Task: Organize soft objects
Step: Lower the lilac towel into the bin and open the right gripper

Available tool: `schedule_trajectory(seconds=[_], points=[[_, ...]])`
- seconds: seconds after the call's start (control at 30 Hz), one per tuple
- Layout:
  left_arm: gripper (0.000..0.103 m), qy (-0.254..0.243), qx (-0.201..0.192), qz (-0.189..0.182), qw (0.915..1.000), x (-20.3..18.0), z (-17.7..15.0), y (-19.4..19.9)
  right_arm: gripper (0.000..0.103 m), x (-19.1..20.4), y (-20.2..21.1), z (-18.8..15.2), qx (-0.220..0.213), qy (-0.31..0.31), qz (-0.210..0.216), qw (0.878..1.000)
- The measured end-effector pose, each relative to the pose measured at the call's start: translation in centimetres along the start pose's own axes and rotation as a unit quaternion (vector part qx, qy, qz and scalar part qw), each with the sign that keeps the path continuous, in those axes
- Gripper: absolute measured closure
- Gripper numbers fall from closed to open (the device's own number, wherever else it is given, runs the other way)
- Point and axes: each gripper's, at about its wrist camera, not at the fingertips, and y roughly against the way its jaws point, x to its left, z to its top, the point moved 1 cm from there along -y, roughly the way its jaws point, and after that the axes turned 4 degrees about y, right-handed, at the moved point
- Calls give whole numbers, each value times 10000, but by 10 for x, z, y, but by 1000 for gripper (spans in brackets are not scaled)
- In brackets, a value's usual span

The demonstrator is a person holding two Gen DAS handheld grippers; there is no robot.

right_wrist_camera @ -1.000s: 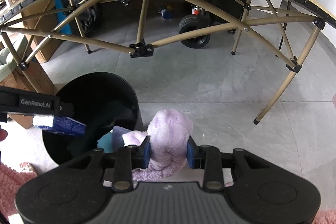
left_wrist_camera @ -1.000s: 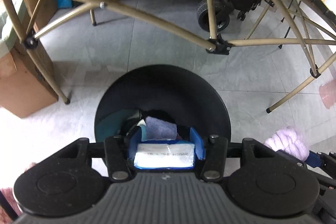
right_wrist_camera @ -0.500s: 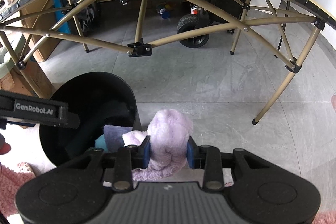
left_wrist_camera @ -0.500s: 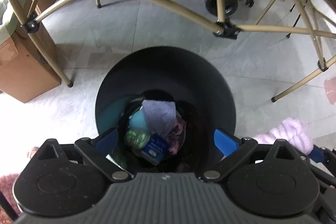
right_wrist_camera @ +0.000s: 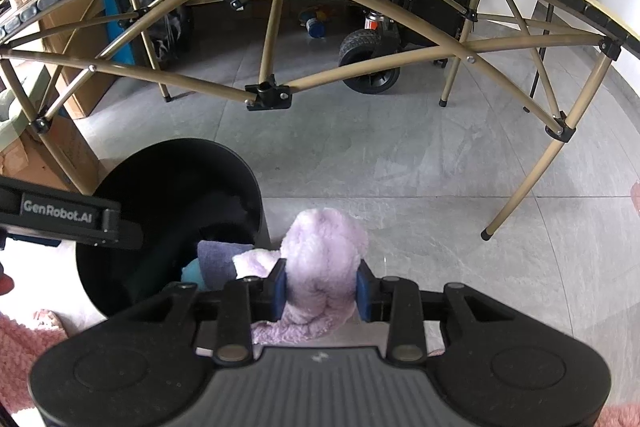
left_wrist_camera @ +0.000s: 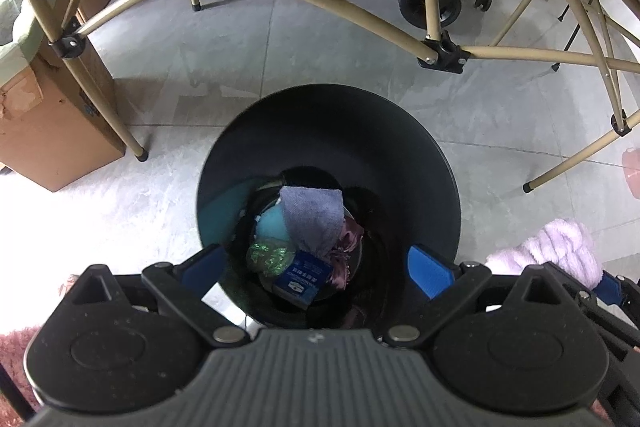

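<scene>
A black round bin (left_wrist_camera: 420,163) stands on the grey floor, straight below my left gripper (left_wrist_camera: 318,269). That gripper is open wide over the bin's mouth with nothing between its blue pads. At the bin's bottom lie a blue tissue pack (left_wrist_camera: 302,277), a grey-purple cloth (left_wrist_camera: 314,217), a teal soft thing (left_wrist_camera: 272,227) and other soft items. My right gripper (right_wrist_camera: 321,289) is shut on a fluffy lilac cloth (right_wrist_camera: 324,259), held just right of the bin (right_wrist_camera: 168,179). The lilac cloth (left_wrist_camera: 556,251) also shows at the right of the left wrist view.
A folding table with tan metal legs (right_wrist_camera: 268,71) spans the background. A cardboard box (left_wrist_camera: 44,131) sits left of the bin. A black wheeled cart (right_wrist_camera: 370,61) stands under the table. Pink fluffy fabric (right_wrist_camera: 20,347) lies at the lower left.
My left gripper went from shut on the blue tissue pack to wide open; the pack dropped into the bin. The right gripper and its lilac cloth stayed put.
</scene>
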Motion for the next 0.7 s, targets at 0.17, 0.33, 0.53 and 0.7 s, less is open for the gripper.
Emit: schedule_trajectory(seconds=[0.17, 0.33, 0.53, 0.7], points=[[3, -54, -100, 80, 9999, 8, -2, 7, 71, 0, 4, 2, -124, -21, 63, 9999], [3, -10, -47, 100, 9999, 22, -3, 14, 71, 5, 10, 5, -313, 45, 126, 9994], [3, 133, -115, 216, 9996, 44, -2, 21, 71, 19, 14, 13, -437, 212, 340, 9982], [3, 284, -199, 365, 9987, 64, -1, 26, 71, 39, 10, 23, -467, 448, 509, 9966]])
